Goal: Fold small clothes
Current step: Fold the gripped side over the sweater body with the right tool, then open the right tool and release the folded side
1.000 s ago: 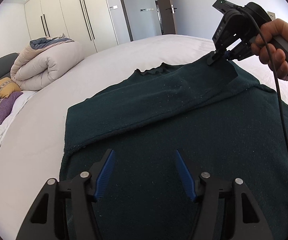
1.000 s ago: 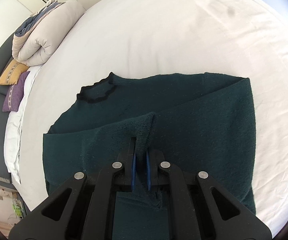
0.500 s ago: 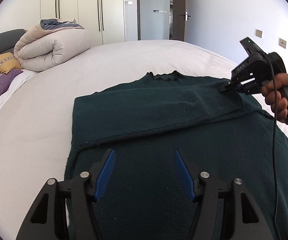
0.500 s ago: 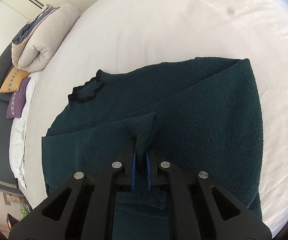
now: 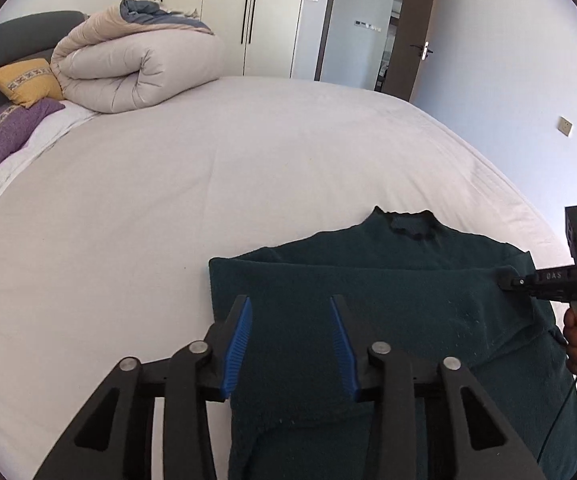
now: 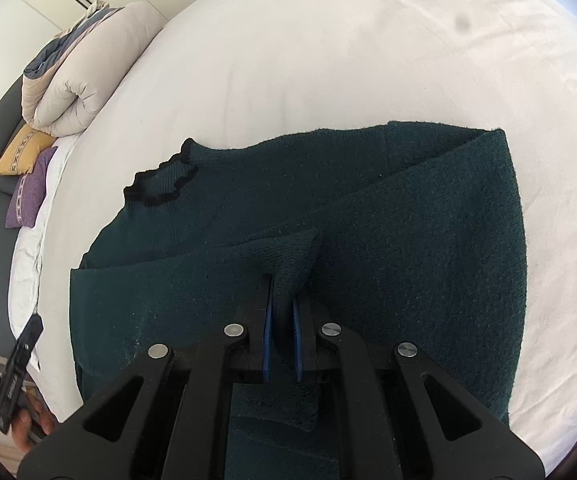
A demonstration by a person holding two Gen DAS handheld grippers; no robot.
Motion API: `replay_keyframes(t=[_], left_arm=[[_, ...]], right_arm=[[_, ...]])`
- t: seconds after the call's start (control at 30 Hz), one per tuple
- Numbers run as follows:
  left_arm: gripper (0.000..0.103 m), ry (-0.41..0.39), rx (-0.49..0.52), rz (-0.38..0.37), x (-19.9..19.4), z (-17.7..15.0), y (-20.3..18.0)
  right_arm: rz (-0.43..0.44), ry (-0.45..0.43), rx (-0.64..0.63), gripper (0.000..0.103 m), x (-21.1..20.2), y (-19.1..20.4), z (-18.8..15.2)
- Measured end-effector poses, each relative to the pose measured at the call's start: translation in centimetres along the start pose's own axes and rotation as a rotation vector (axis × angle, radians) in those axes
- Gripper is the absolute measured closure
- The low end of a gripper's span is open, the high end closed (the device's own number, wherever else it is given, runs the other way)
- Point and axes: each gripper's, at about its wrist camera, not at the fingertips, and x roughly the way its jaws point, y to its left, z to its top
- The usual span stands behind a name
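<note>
white bed sheet [image 5: 168,200] under sweater [image 5: 408,300]; wardrobe [image 5: 248,12] behind.

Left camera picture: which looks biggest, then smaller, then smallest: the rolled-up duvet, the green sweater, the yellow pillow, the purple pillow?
1. Green sweater, though it is nearest.
2. Rolled-up duvet.
3. Purple pillow and yellow pillow: about alike, too close to rank.

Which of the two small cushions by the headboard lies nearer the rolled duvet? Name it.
The yellow patterned cushion. It rests right against the rolled beige duvet, while the purple patterned cushion lies in front of it, farther from the roll.
</note>
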Motion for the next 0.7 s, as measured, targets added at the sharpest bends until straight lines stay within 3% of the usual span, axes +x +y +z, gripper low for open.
replay_keyframes(t=[0.03,0.2,0.27,0.5,0.63,0.7], left_arm=[[0.073,0.027,0.0,0.004,1.2,0.4,0.3],[0.089,0.191,-0.091,0.004,7.8,-0.8,3.4],[0.094,0.152,-0.106,-0.023,7.8,-1.6,4.4],[0.095,0.131,-0.265,-0.166,6.2,-2.0,7.9],[0.094,0.114,-0.286,-0.169,6.9,0.1,8.7],[0.094,0.158,-0.298,-0.189,8.7,0.5,8.7]], right_arm=[[-0.007,0.0,-0.012,0.096,0.1,0.2,0.0],[0.027,-0.01,-0.013,0.096,0.7,-0.5,-0.2],[0.057,-0.013,-0.007,0.096,0.9,-1.0,-0.2],[0.169,-0.031,0.081,0.094,0.5,-2.4,-0.8],[0.226,-0.092,0.168,0.092,-1.4,-3.4,-1.9],[0.293,-0.111,0.2,0.092,-2.0,-3.8,-2.5]])
